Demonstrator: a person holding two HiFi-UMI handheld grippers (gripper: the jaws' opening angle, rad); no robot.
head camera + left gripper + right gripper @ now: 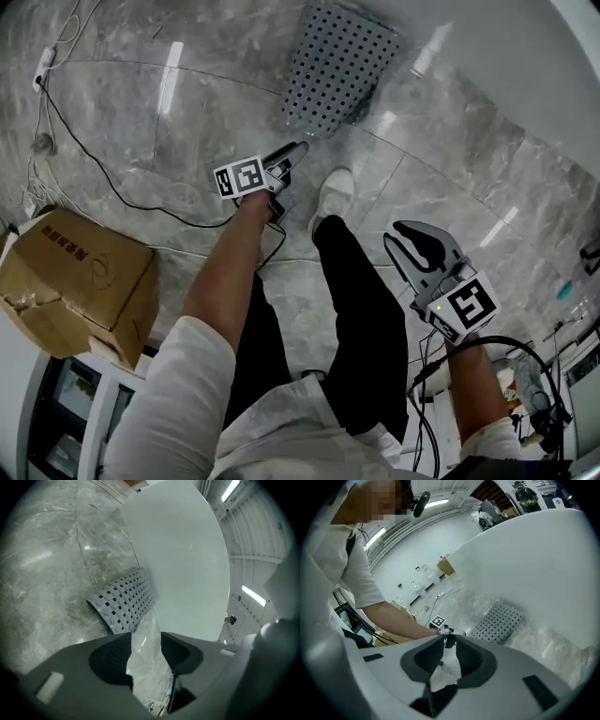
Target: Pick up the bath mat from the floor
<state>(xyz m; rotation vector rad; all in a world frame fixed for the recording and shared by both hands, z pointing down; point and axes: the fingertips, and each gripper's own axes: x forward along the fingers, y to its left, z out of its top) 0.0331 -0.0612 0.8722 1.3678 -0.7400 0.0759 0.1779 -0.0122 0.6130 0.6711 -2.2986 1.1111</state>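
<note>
The bath mat [337, 70] is a grey sheet full of small holes. It lies on the marble floor with its far edge curled up against a white curved wall [497, 56]. My left gripper [292, 155] points at the mat's near corner, just short of it, and is open. In the left gripper view the mat [124, 604] lies ahead of the left gripper [146, 651], with only floor showing in the gap. My right gripper [410, 242] is held up over the person's right leg, far from the mat. The right gripper [449, 656] is open and holds nothing.
A cardboard box [75, 281] stands at the left. A black cable [103, 169] runs across the floor from a power strip [44, 66] toward the person's white shoe [335, 190]. More cables hang at the lower right [487, 356].
</note>
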